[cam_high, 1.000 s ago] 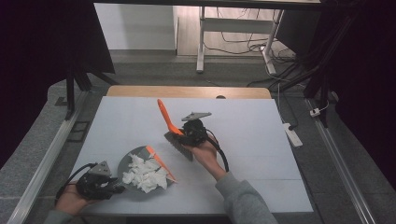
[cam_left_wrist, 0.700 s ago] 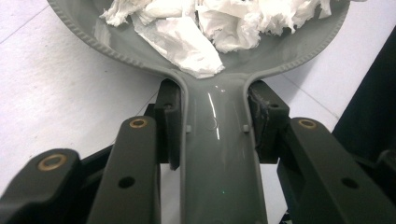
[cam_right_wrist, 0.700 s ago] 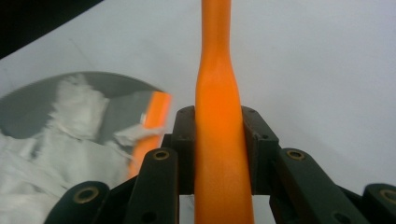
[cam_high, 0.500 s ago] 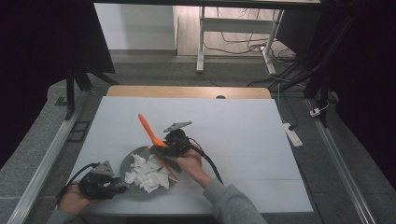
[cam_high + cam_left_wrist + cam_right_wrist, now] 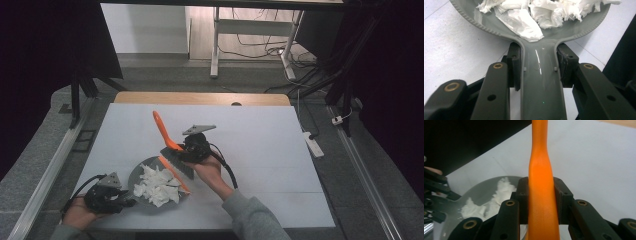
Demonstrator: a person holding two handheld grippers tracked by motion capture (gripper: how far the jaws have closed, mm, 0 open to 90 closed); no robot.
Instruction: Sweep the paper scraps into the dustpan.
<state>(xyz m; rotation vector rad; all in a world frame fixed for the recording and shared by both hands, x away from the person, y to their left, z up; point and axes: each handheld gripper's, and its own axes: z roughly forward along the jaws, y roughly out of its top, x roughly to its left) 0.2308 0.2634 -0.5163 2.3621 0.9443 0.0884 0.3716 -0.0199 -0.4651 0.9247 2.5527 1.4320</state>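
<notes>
Grippers first: left gripper [image 5: 537, 72] clamped on grey dustpan [image 5: 142, 170] handle, right gripper [image 5: 541, 200] clamped on orange brush [image 5: 167, 137] handle, bristles at pan's far rim. White paper scraps [image 5: 157, 185] piled in pan, near table's front left. Likely sweep-in step, nearly done; next probably lifting pan level without spilling. White tabletop [image 5: 260, 145], wooden far edge, dark floor, cables beyond.

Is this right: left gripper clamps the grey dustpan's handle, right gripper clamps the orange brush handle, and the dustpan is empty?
Not quite: the dustpan isn't empty. The high view shows white crumpled paper piled in it. The rest holds: left gripper clamps its handle, right gripper clamps the orange brush handle.
</notes>
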